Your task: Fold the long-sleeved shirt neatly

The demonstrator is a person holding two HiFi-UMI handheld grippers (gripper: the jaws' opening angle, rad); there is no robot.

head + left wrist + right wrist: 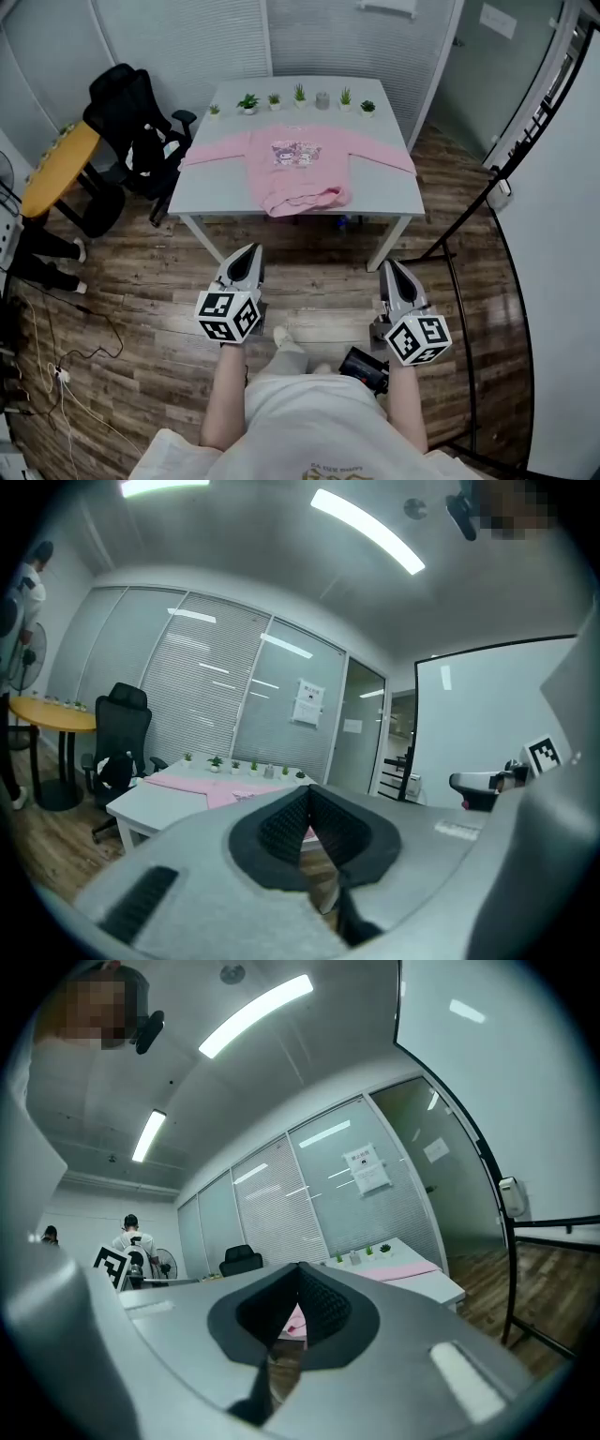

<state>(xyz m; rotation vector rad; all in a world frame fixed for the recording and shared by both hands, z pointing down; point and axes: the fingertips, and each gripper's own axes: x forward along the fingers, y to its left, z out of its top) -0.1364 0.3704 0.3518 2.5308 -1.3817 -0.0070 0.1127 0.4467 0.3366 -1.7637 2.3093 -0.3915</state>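
Observation:
A pink long-sleeved shirt (298, 167) with a cartoon print lies on the white table (384, 195), sleeves spread left and right, its hem bunched at the near edge. The shirt (230, 791) shows small and far off in the left gripper view, and a pink bit of it (405, 1270) in the right gripper view. My left gripper (247, 263) and right gripper (392, 277) hover over the wooden floor, well short of the table, both shut and holding nothing. In their own views the left gripper (309, 825) and right gripper (298, 1309) show their pads pressed together.
Several small potted plants (298, 96) line the table's far edge. A black office chair (136, 127) and a round yellow table (58, 169) stand to the left. A black metal rack (478, 202) is at the right. Cables (66, 361) trail on the floor at the left.

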